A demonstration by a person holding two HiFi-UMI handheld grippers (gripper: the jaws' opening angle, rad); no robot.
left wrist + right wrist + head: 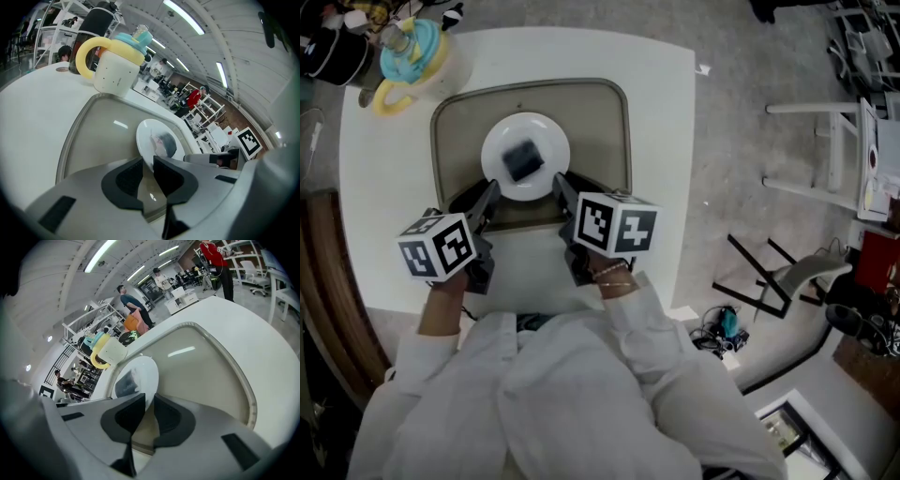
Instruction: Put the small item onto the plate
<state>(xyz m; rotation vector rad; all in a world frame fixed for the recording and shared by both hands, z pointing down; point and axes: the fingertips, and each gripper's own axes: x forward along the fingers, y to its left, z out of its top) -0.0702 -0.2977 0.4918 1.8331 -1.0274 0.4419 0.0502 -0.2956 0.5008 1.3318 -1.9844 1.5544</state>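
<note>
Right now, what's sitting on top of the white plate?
One small dark item lies near the middle of the plate. Nothing else shows on it. The patch of plate under the item is covered, so I can't see that.

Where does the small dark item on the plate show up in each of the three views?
Head view: dark item upper centre-left, on the plate.
Left gripper view: dark item just right of centre.
Right gripper view: dark item left of centre.
Shared landmark: yellow-handled cup.
</note>
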